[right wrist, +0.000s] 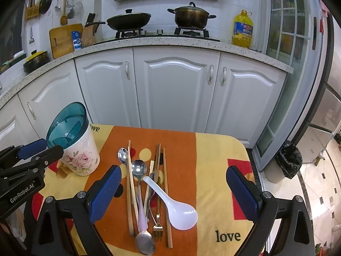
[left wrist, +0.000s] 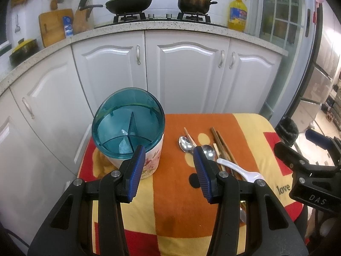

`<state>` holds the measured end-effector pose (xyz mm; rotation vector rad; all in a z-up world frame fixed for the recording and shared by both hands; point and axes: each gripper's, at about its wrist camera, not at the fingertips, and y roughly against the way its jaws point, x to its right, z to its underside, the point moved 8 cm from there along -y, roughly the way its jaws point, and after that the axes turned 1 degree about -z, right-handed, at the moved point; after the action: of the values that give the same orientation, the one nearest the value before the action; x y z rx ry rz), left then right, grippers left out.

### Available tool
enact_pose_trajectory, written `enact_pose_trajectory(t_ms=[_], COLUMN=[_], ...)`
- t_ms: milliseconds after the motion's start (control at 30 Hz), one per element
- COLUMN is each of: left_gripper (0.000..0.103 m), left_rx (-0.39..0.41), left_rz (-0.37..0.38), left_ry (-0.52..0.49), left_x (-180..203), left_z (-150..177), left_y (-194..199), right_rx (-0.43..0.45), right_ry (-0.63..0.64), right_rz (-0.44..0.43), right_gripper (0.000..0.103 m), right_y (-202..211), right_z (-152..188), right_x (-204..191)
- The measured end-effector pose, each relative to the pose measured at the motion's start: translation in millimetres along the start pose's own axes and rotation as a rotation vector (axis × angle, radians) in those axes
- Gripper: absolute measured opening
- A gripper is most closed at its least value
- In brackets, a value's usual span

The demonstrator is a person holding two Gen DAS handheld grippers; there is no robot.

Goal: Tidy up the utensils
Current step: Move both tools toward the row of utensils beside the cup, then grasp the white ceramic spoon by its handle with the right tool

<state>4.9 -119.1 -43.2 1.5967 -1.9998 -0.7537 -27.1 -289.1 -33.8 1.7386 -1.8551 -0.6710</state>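
Note:
A floral holder with a teal divided top (left wrist: pixel 127 128) stands at the table's left; it also shows in the right wrist view (right wrist: pixel 73 140). Loose utensils lie in the middle: metal spoons (right wrist: pixel 139 168), wooden chopsticks (right wrist: pixel 130 183), a white ladle spoon (right wrist: pixel 170 204) and a small fork (right wrist: pixel 157 226). My left gripper (left wrist: pixel 168 170) is open and empty, between the holder and the utensils. My right gripper (right wrist: pixel 173 189) is open and empty, hovering above the utensil pile.
The small table wears an orange, yellow and red cloth (right wrist: pixel 213 170). White cabinets (right wrist: pixel 174 89) and a counter with a stove stand behind. A bin with a black bag (right wrist: pixel 287 160) stands on the floor at the right.

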Motion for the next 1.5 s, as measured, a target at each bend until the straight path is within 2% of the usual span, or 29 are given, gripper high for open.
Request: enact_pose_trajectory(t_ms=[633, 767, 800, 967, 1133, 1233, 1500], left_gripper=[0.046, 0.046, 0.046, 0.046, 0.046, 0.046, 0.046], left_rx=[-0.058, -0.089, -0.095, -0.132, -0.165, -0.183, -0.209], left_rz=[0.011, 0.025, 0.029, 0.053, 0.074, 0.076, 0.08], left_ry=[-0.001, -0.004, -0.004, -0.014, -0.019, -0.026, -0.047], left_x=[5.4, 9.8, 11.0, 20.6, 26.5, 29.5, 37.4], left_z=[8.3, 11.3, 12.1, 17.6, 21.8, 24.4, 27.7], left_y=[-18.4, -27.6, -29.5, -41.9, -52.2, -58.5, -67.9], right_rx=[-0.039, -0.063, -0.072, -0.133, -0.193, -0.226, -0.293], right_ry=[0.001, -0.018, -0.021, -0.041, -0.046, -0.039, 0.097], right_rz=[-0.012, -0.04, -0.051, -0.14, -0.198, -0.245, -0.322], right_gripper=[0.098, 0.098, 0.097, 0.078, 0.056, 0.052, 0.051], right_y=[-15.5, -25.3, -29.4, -50.6, -71.0, -80.9, -107.4], right_z=[9.6, 15.0, 17.0, 28.6, 43.2, 51.3, 61.2], right_x=[11.1, 20.6, 22.6, 28.1, 34.0, 30.5, -0.8])
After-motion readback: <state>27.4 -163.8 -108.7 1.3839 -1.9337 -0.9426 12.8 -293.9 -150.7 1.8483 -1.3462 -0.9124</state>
